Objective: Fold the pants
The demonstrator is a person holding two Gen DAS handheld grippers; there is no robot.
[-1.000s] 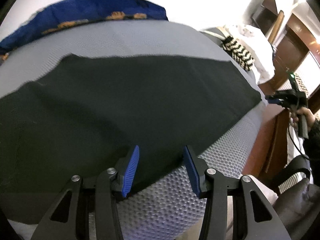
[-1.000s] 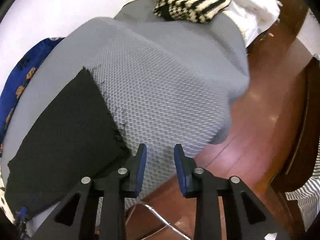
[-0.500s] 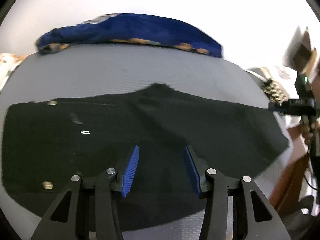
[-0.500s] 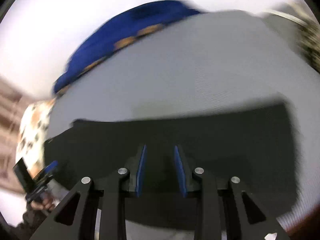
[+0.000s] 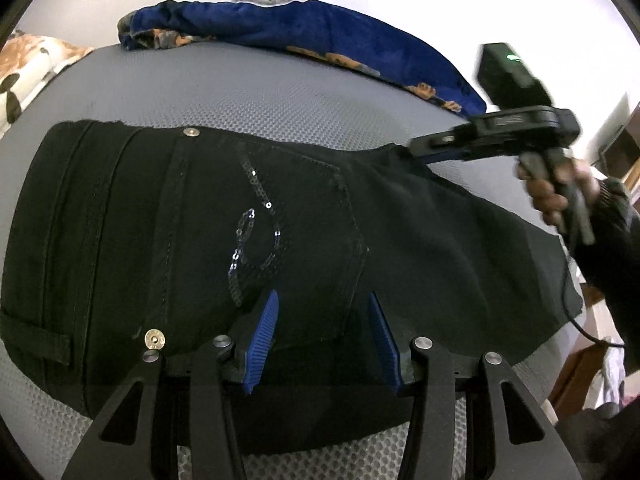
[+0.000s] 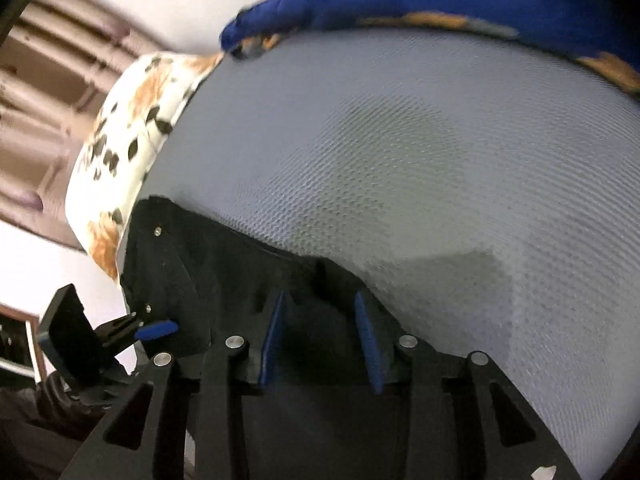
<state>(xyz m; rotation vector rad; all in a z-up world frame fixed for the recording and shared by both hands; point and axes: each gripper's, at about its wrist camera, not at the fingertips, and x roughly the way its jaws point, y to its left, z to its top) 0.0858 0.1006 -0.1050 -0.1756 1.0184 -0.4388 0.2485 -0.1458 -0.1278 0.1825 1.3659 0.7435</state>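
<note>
- Black pants (image 5: 280, 240) lie flat on the grey mesh mattress (image 5: 240, 88), waistband toward 9 o'clock; the leg ends are cut off at 3 o'clock.
- Left gripper (image 5: 324, 332): jaws spread, hanging above the sequinned pocket (image 5: 260, 232), pinching nothing.
- Right gripper (image 6: 320, 340): jaws opening over the pants' far edge; blur hides any contact.
- Blue blanket (image 5: 300, 36) at 12 o'clock.
</note>
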